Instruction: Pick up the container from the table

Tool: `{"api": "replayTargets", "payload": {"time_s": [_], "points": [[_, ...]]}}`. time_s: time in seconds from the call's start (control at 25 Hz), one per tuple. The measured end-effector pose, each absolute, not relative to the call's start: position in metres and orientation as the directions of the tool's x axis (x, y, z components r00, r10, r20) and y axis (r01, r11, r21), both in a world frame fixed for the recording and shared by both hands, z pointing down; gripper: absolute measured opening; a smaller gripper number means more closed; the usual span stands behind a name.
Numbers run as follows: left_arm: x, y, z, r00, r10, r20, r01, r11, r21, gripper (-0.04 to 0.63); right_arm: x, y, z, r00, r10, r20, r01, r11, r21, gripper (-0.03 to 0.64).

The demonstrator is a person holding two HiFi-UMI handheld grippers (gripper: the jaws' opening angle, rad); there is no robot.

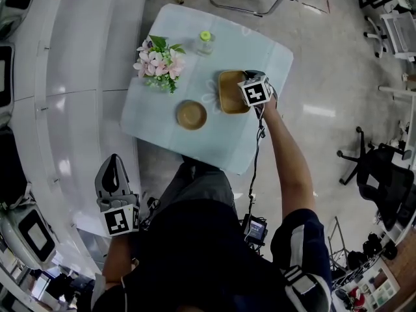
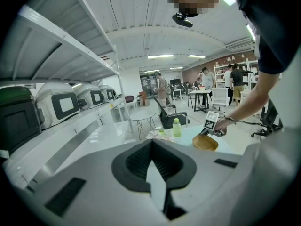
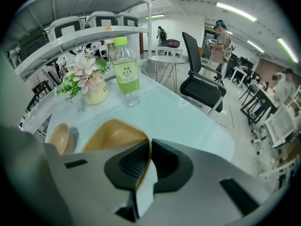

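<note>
On the right side of the pale table (image 1: 195,145), the container (image 1: 231,95), a tan, square dish with rounded corners, lies with its right rim caught in the right gripper (image 1: 251,77). That gripper's own view shows the jaws nearly together, pinching the thin wall of the container (image 3: 110,135) between the dark pads (image 3: 167,161). Whether the dish's bottom has left the tabletop cannot be told. Just to its left and a little nearer sits a small round bowl (image 1: 192,115), apart from the container. Farther off, at the far left of the table, stands a bunch of pink and white flowers (image 1: 158,62) in a cream pot, and to the right of them a clear bottle (image 1: 205,43) with a green cap and label, upright. Beyond the table's far edge is a black office chair (image 3: 202,86). The left gripper (image 1: 116,164) is held well away from the table, low at the person's left side beside the white shelving (image 1: 71,77). Its jaws are closed together with nothing between them (image 2: 151,159).
</note>
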State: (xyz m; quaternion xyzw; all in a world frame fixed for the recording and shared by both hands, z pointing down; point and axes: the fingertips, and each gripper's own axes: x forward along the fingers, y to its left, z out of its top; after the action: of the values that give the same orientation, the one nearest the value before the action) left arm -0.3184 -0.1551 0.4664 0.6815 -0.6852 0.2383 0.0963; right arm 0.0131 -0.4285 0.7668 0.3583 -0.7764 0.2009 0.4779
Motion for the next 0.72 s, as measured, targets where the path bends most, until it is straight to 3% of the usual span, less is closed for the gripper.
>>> {"api": "replayTargets", "payload": {"time_s": [0.72], "points": [[-0.305, -0.16, 0.45, 0.009, -0.918, 0.396, -0.982, -0.083, -0.17, 0.003, 0.023, -0.387, 0.694, -0.332, -0.343, 0.879, -0.818, 0.569, -0.086, 0.017]]}}
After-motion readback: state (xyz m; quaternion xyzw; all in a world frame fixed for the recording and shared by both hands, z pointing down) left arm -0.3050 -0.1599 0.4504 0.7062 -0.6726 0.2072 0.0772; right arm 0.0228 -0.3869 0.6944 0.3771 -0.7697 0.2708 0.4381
